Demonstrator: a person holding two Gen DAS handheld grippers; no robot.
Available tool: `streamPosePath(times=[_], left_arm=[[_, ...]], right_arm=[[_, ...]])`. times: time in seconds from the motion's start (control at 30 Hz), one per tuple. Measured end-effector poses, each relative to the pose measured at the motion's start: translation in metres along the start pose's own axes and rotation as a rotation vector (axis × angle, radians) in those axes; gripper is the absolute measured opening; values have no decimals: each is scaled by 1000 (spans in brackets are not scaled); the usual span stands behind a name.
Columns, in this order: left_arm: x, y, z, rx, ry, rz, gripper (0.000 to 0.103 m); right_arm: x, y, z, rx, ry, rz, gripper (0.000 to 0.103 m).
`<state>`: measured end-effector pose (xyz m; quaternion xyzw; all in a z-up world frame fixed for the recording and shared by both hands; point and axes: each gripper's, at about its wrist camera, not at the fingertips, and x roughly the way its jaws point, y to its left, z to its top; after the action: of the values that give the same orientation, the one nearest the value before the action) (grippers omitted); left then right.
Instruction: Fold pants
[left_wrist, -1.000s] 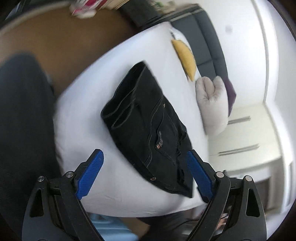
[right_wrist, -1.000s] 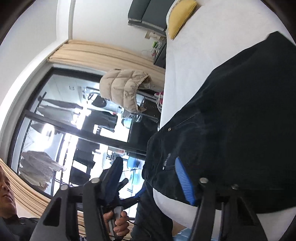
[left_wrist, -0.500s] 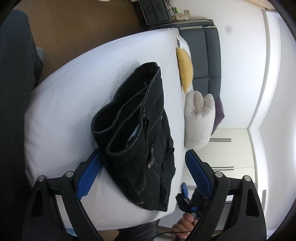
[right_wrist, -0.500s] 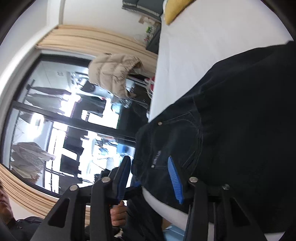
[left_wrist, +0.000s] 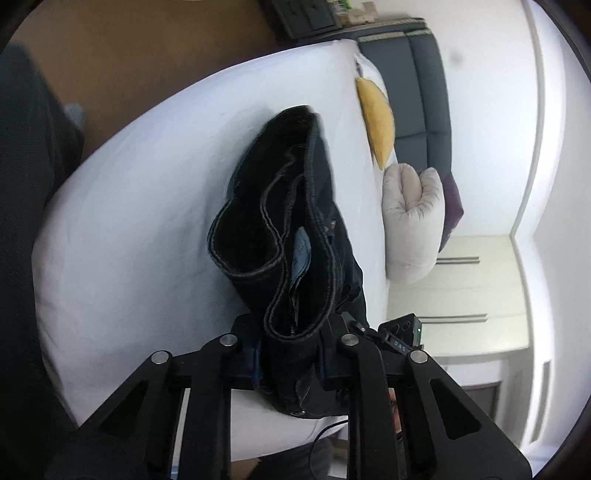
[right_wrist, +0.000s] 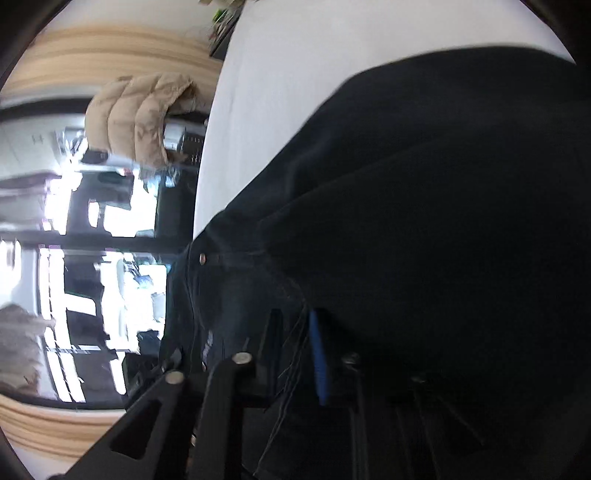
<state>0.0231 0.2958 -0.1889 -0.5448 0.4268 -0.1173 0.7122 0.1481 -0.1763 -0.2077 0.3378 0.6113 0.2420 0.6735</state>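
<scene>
Black folded pants (left_wrist: 288, 221) lie on a white bed (left_wrist: 147, 206). My left gripper (left_wrist: 290, 354) is shut on the near edge of the pants, with the stacked waistband and hem layers bunched between its jaws. In the right wrist view the same pants (right_wrist: 424, 221) fill most of the frame. My right gripper (right_wrist: 295, 354) is shut on the pants near a riveted pocket corner, and one blue pad (right_wrist: 317, 354) shows through the cloth.
A yellow pillow (left_wrist: 376, 118), a grey cushion (left_wrist: 410, 218) and a dark headboard (left_wrist: 424, 96) sit at the far end of the bed. A white cabinet (left_wrist: 458, 295) stands beside it. A beige jacket (right_wrist: 136, 110) hangs near bright windows. Brown floor (left_wrist: 129, 55) lies past the bed.
Both grippers were open around the edge of the pants and have closed on it. The left one moved in and the layers now bunch up between its jaws.
</scene>
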Motion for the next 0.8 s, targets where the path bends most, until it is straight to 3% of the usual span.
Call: streamPosePath(times=[0.17, 0.23, 0.3, 0.37, 0.43, 0.57, 0.67, 0.8], left_arm=[[11, -47, 0, 155, -12, 28, 15], [12, -70, -2, 221, -15, 41, 15], [15, -96, -6, 305, -13, 53, 15], [24, -126, -15, 411, -7, 71, 15], [41, -158, -29, 532, 11, 88, 15], [82, -199, -72, 736, 59, 133, 15], [110, -219, -109, 881, 102, 172, 15], [132, -225, -150, 1030, 142, 233, 15]], right_arm=[[-3, 6, -17, -69, -84, -26, 11], [-8, 9, -20, -72, -99, -3, 25], [-18, 15, -23, -77, -126, 35, 67], [-41, 26, -24, -106, -198, 78, 85], [-57, 34, -22, -122, -211, 134, 86], [-70, 49, -10, -147, -83, 240, 86], [-68, 62, -4, -196, -10, 267, 87], [-70, 75, 2, -219, 10, 245, 88]])
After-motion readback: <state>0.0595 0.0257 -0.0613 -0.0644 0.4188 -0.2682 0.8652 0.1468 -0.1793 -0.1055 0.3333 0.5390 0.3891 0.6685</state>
